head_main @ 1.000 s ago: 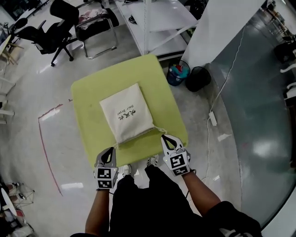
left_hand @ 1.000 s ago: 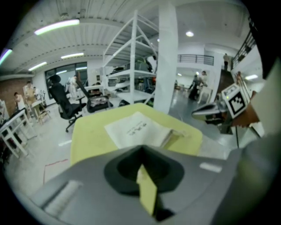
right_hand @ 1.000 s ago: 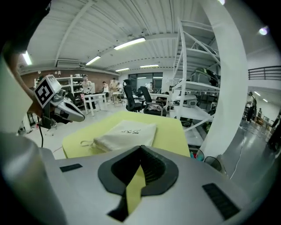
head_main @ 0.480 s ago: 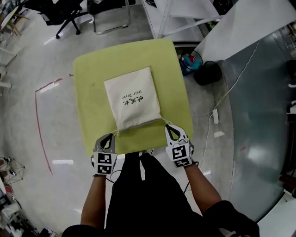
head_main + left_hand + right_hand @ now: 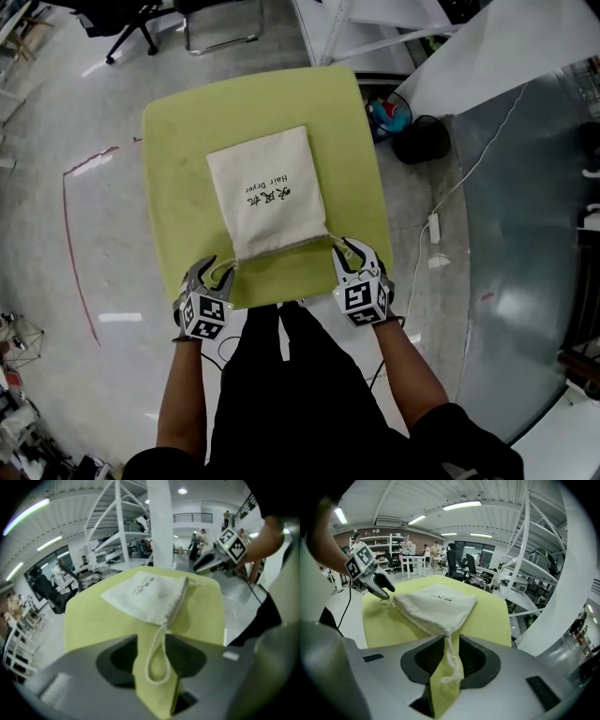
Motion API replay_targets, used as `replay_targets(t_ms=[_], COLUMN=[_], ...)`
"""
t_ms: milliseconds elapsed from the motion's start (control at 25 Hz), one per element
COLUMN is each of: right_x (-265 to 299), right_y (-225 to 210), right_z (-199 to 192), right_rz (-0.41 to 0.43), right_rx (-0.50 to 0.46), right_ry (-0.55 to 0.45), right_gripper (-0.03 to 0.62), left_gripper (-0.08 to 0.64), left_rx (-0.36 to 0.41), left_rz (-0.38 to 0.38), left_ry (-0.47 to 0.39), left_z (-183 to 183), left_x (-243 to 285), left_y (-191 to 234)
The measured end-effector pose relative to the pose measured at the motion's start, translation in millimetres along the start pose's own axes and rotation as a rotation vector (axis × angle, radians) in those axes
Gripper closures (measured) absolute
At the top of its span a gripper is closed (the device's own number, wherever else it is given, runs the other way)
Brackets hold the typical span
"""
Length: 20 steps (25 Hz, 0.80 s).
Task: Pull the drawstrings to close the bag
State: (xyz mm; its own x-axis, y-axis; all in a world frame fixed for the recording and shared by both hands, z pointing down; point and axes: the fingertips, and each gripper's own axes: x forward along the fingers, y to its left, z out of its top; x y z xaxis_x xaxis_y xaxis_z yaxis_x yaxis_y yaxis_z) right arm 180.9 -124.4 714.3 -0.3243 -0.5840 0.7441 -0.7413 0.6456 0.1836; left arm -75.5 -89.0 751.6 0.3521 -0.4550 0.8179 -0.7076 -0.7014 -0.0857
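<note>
A cream drawstring bag (image 5: 267, 192) lies flat on the yellow-green table (image 5: 178, 150), its gathered mouth toward the near edge. My left gripper (image 5: 216, 274) sits at the mouth's left corner. Its jaws have just been opening and now stand wide, with the left drawstring loop (image 5: 157, 665) lying slack on the table between them. My right gripper (image 5: 349, 248) is at the right corner. Its jaws have also just been opening, and the right drawstring (image 5: 451, 660) lies loose in their gap, untouched by the pads.
A blue bin (image 5: 389, 112) and a black bin (image 5: 422, 141) stand on the floor past the table's right side, with a white cable and power strip (image 5: 433, 228) near them. White shelving and chairs are beyond the far edge. The person's legs are against the near edge.
Both grippers have sunk toward the table's near edge and their jaws have opened. The drawstrings they held now lie slack between the jaws.
</note>
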Motion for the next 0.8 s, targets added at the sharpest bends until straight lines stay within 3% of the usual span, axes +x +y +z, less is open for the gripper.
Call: replay_targets(t_ms=[280, 800], right_x=[20.4, 37.7], right_y=[-11.6, 3.3], right_z=[-11.7, -13.8], right_rz=[0.028, 0.127], right_rx=[-0.091, -0.152], right_ry=[0.072, 0.118], right_gripper=[0.517, 0.528], left_gripper=[0.374, 0.379], left_rx=[0.048, 0.035], left_rz=[-0.066, -0.138], left_ry=[0.053, 0.081], left_z=[-3.9, -3.0], left_x=[19.5, 27.8], left_y=[-5.5, -7.0])
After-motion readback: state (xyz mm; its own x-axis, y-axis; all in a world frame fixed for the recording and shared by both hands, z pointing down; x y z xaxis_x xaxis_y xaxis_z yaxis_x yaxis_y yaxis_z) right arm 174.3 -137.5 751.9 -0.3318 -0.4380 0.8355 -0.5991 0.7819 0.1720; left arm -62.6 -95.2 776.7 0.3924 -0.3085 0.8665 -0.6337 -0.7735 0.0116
